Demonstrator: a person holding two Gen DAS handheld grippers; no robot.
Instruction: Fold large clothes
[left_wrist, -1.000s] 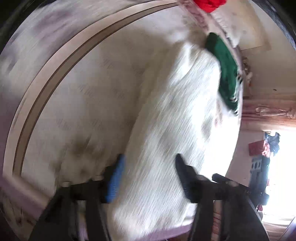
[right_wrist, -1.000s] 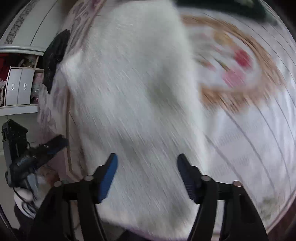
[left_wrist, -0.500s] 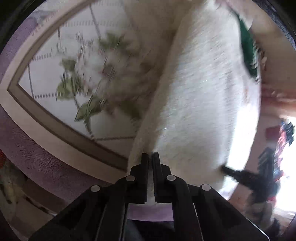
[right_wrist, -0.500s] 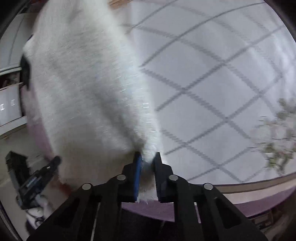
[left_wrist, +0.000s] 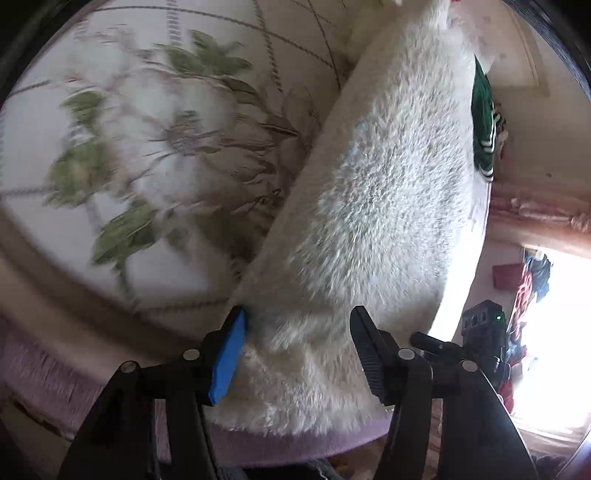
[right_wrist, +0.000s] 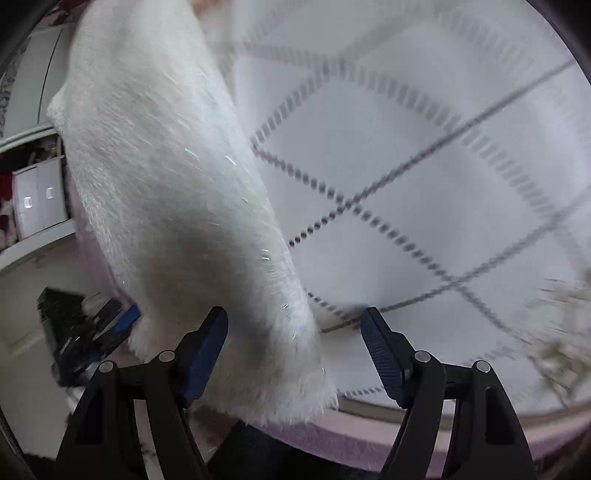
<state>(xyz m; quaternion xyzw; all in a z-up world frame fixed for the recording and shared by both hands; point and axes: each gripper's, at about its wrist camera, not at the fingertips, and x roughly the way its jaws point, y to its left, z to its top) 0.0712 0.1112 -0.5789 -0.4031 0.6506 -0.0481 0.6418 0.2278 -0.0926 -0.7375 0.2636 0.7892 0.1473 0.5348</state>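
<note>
Both jaws are opening: the left gripper (left_wrist: 299, 354) and right gripper (right_wrist: 295, 354) straddle the near corners of the fluffy white fleece garment (left_wrist: 369, 206), unpinched. It lies on the bed's near edge, long axis running away.
</note>
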